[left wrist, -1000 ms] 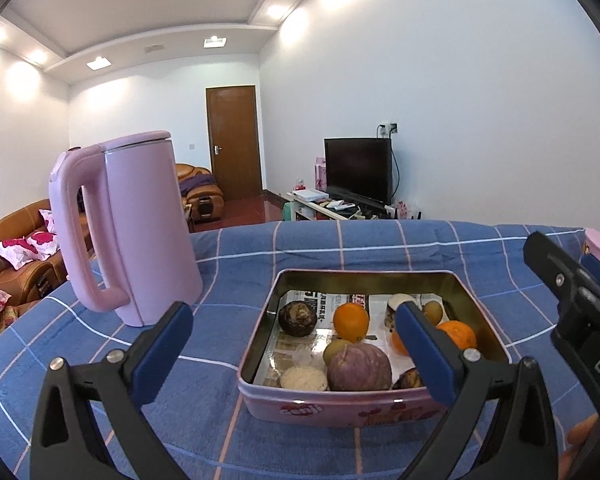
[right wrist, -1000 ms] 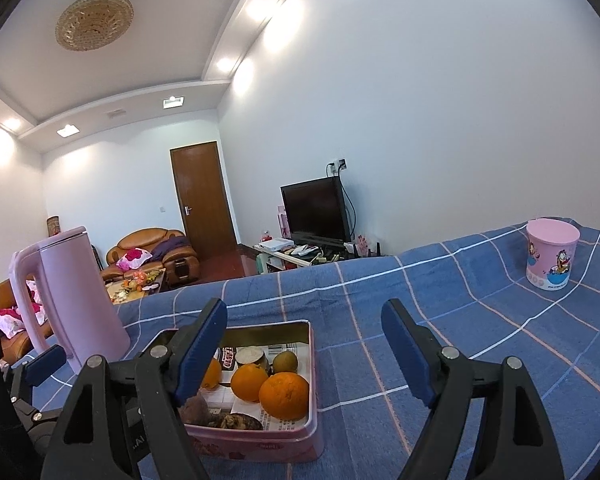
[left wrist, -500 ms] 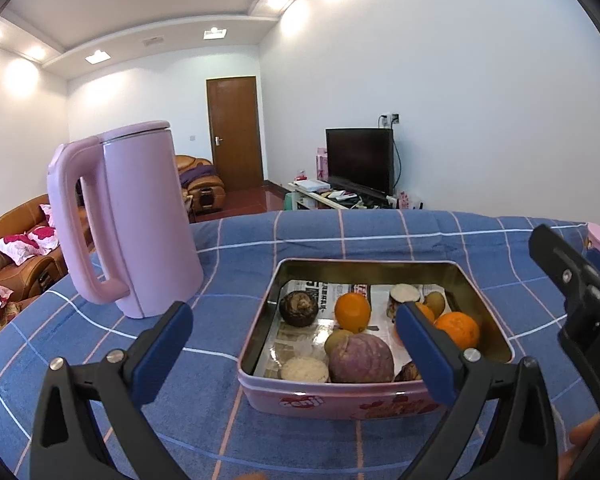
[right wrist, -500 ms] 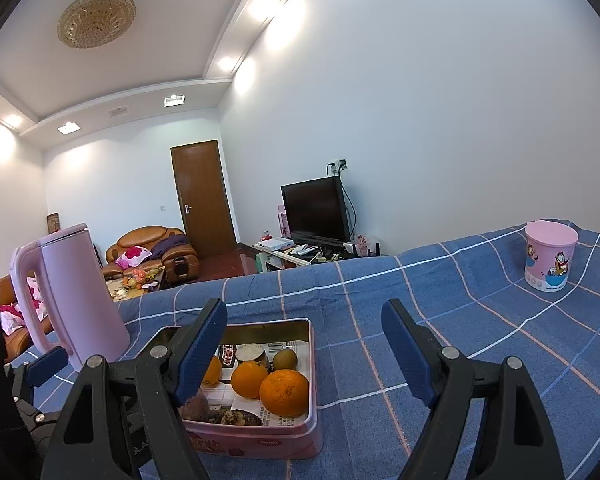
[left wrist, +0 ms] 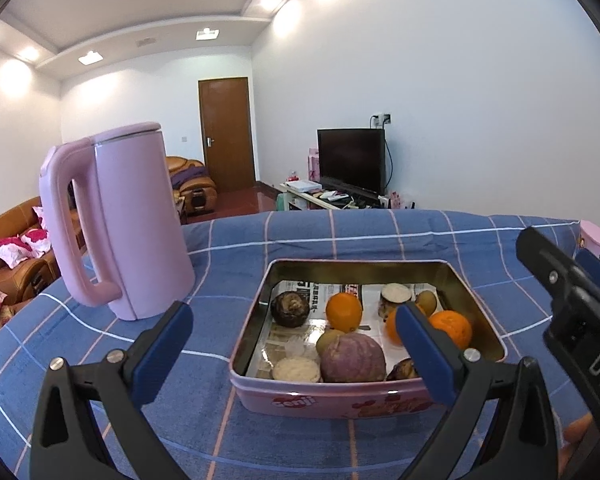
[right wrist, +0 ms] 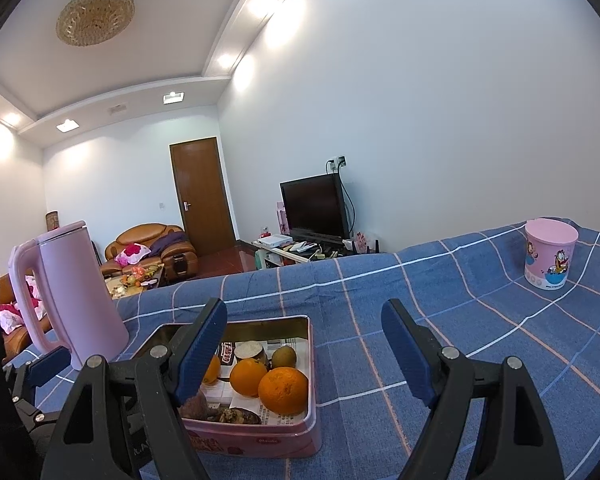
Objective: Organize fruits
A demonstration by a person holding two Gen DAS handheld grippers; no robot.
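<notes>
We hover both claws, left gripper (left wrist: 292,336) and right gripper (right wrist: 304,332), spread and empty, before the pink tin (left wrist: 340,398) of fruits mid-tablecloth (left wrist: 340,232). Next we should reach for an orange (right wrist: 283,390), closing gently.

My views are bright and sharp; recessed white ceiling spotlights (left wrist: 270,2) flare on the walls, and fisheye bending darkens every corner.

A pink kettle (left wrist: 128,224) and pink cartoon cup (right wrist: 550,254) stand on the blue plaid cloth (right wrist: 440,300).
</notes>
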